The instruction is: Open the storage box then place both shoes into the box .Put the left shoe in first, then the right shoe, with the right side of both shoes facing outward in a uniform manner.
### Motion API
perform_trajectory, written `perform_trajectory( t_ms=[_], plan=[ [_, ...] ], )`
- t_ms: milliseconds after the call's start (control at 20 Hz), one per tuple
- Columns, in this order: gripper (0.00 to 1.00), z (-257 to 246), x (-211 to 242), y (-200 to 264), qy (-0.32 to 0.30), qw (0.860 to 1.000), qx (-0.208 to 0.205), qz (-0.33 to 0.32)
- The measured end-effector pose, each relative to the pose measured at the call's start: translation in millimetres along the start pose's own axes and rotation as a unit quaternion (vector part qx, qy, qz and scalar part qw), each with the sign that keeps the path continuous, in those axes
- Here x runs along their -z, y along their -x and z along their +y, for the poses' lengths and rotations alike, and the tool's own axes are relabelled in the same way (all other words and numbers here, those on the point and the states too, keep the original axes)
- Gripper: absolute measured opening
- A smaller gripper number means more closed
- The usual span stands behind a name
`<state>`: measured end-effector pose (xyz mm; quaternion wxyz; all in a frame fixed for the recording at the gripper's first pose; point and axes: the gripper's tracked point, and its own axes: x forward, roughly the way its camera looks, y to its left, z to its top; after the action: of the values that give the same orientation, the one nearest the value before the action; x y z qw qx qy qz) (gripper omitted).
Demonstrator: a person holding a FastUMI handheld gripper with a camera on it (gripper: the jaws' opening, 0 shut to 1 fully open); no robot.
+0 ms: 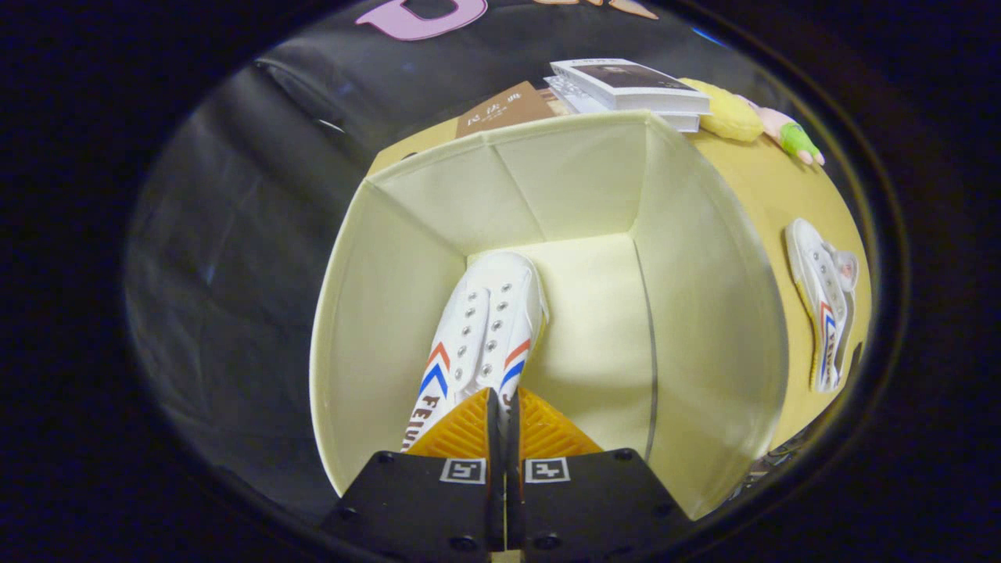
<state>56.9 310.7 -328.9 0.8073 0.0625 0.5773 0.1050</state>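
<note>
Yellow table (782, 195) carries open box (704, 328). Inside, ahead of my gripper (503, 410), hangs one shoe (489, 328), fingers pinched on its heel edge. Light, floppy canvas; heel rim grips best. Second shoe (821, 313) lies beyond box's right wall.

"FEIU" (partly hidden) runs along the white shoe (477, 336).

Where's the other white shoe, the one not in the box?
The second white canvas shoe lies on the yellow tabletop, outside the cream fabric storage box, on its right-hand side, well beyond the fingers.
</note>
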Motion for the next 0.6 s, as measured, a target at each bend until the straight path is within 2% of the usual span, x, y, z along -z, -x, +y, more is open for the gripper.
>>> perform_trajectory(
  t_ms=[100, 250, 450, 600],
  plan=[
    [0.09, 1, -1, 0, 0.005, 1.0, -0.01, -0.002],
    [0.21, 15, 6, 8, -0.01, 0.998, -0.058, 0.02],
    [1.0, 26, -10, 36, -0.017, 0.993, -0.118, -0.009],
    [1.0, 26, -23, 66, -0.013, 0.988, -0.151, -0.035]
  ],
)
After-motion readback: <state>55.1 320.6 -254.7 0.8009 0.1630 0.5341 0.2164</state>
